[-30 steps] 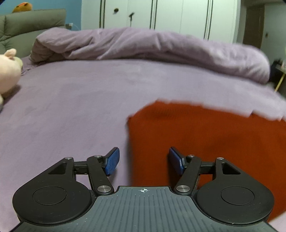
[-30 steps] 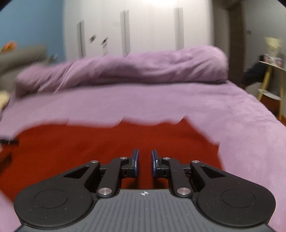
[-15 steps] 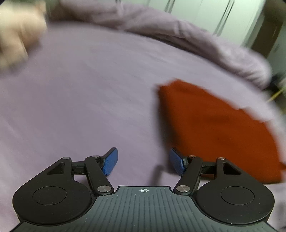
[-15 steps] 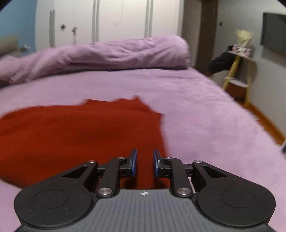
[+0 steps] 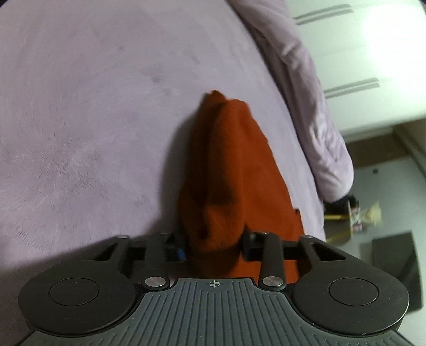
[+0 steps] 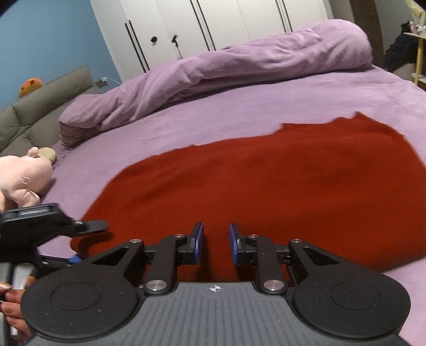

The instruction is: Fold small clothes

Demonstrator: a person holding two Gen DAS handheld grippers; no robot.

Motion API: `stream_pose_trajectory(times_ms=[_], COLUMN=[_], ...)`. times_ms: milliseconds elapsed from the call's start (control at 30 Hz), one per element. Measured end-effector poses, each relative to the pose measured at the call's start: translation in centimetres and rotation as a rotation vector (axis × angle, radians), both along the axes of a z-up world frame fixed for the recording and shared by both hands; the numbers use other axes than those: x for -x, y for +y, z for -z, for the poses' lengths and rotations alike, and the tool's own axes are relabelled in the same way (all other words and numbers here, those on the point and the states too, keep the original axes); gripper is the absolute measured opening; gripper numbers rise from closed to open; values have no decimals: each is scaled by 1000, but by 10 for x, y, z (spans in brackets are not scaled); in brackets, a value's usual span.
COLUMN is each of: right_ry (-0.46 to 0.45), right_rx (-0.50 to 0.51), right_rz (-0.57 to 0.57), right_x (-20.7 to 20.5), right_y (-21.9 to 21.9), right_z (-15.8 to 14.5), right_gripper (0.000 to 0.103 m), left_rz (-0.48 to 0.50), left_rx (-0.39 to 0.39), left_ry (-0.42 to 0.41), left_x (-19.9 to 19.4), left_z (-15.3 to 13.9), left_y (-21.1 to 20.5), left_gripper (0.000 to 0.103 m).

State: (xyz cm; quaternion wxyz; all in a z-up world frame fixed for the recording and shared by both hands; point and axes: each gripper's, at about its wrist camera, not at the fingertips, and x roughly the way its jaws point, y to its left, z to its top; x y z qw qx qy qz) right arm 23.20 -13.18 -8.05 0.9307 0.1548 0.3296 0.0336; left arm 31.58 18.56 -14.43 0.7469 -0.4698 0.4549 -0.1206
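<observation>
A red garment [image 6: 266,181] lies spread on the purple bed. In the left wrist view, rolled sideways, my left gripper [image 5: 213,247] has a bunched edge of the garment [image 5: 229,165] filling the gap between its jaws, which stand fairly wide; the pads are mostly hidden by cloth. My right gripper [image 6: 215,243] hovers over the garment's near edge with its jaws a small gap apart and nothing between them. The left gripper's body [image 6: 40,223] shows at the left of the right wrist view, at the garment's left corner.
A rolled purple duvet [image 6: 226,69] lies along the far side of the bed. A pink plush toy [image 6: 21,178] sits at the left, by a grey headboard [image 6: 40,106]. White wardrobe doors [image 6: 213,24] stand behind. A yellow side table [image 6: 418,50] is at right.
My left gripper has rolled sideways and moved onto the garment's left edge, with cloth now between its jaws. My right gripper has swung back left over the near edge, its gap unchanged.
</observation>
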Motion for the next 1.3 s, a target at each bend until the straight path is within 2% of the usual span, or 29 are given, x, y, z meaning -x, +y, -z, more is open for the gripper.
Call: stream_pose_trajectory(times_ms=[100, 233, 300, 400, 500, 533, 600, 633, 700, 833, 933, 1067, 1167, 1300], right_ry=[3, 38, 38, 16, -49, -46, 46, 53, 37, 11, -41, -67, -32, -2], right_rx=[-12, -22, 19, 73, -3, -17, -36, -43, -31, -121, -101, -69, -63, -98], right_rz=[-31, -77, -103, -130, -98, -95, -129, -149, -161, -91, -9, 81, 172, 256], right_x=[-7, -17, -19, -15, -4, -4, -13, -14, -11, 2, 23, 52, 67, 81], right_y=[22, 44, 53, 59, 49, 49, 53, 52, 50, 26, 1, -42, -73, -98], right_z=[-1, 11, 20, 15, 3, 4, 20, 27, 24, 8, -1, -5, -1, 5], right_gripper=[17, 17, 17, 17, 16, 16, 17, 16, 16, 15, 16, 16, 16, 17], left_rz=[-19, -6, -10, -11, -13, -12, -10, -5, 7, 18, 43, 80, 105, 207], left_rx=[52, 21, 24, 20, 10, 4, -18, -28, -62, -118, -196, -338, -449, -636], left_ry=[0, -23, -26, -30, -27, -24, -20, -24, -43, -85, -136, -196, -230, -327], left_x=[-3, -5, 0, 0, 0, -1, -5, -5, -6, -9, -8, -4, 1, 8], left_z=[7, 7, 7, 6, 6, 5, 2, 0, -8, -27, -47, -72, -86, -113], left_y=[3, 4, 5, 6, 4, 3, -2, -3, -6, -14, -25, -46, -68, -114], left_gripper=[34, 29, 29, 29, 29, 29, 29, 29, 28, 28, 27, 27, 27, 27])
